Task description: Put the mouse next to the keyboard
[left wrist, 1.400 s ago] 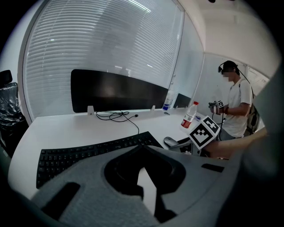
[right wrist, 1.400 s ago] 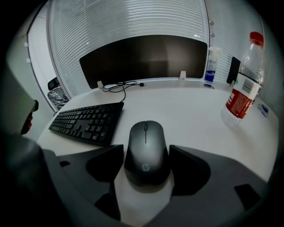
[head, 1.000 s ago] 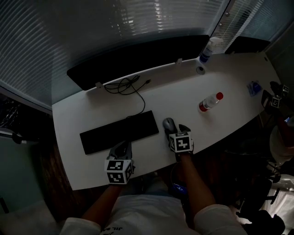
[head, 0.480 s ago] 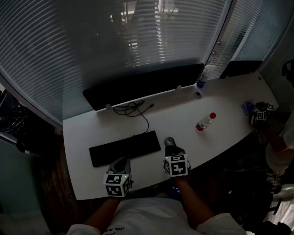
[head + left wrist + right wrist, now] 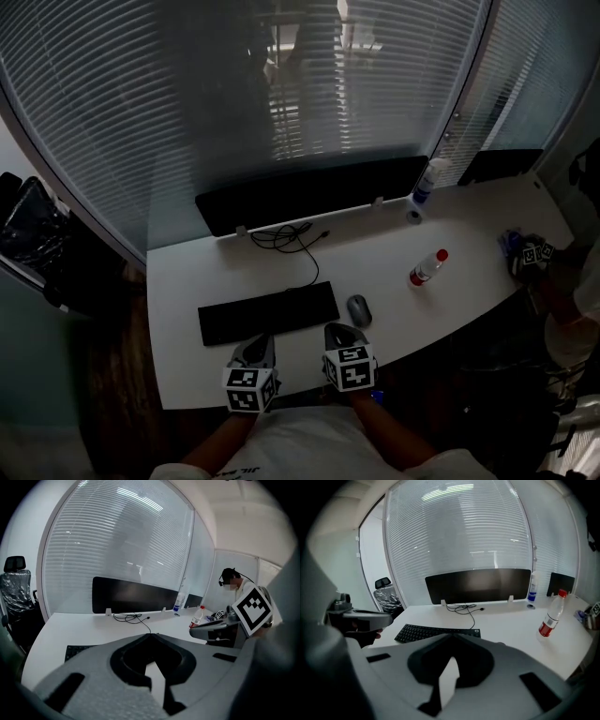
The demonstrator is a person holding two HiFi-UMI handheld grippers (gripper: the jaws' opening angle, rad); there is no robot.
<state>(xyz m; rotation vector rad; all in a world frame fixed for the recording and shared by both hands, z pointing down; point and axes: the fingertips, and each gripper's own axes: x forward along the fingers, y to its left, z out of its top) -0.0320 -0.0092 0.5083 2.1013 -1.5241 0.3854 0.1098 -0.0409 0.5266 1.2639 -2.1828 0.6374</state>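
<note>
A grey mouse (image 5: 359, 310) lies on the white table (image 5: 187, 272), just right of the black keyboard (image 5: 267, 312) and apart from it. My right gripper (image 5: 339, 331) is near the table's front edge, a little short of the mouse and left of it, shut with nothing between its jaws. In the right gripper view the closed jaws (image 5: 452, 635) cover the mouse, and the keyboard (image 5: 431, 632) shows beyond them. My left gripper (image 5: 255, 349) rests in front of the keyboard, shut and empty. Its own view shows the jaw tips (image 5: 150, 635) meeting.
A red-capped bottle (image 5: 427, 267) stands to the right. A spray bottle (image 5: 429, 178) and a small roll (image 5: 413, 215) are at the back right. A black panel (image 5: 314, 192) runs along the far edge, with a coiled cable (image 5: 286, 237). Another person's gripper (image 5: 534, 255) is far right.
My right gripper has let go of the mouse, pulled back toward the front edge and shut. The mouse stays beside the keyboard. The head view has risen and takes in more of the room.
</note>
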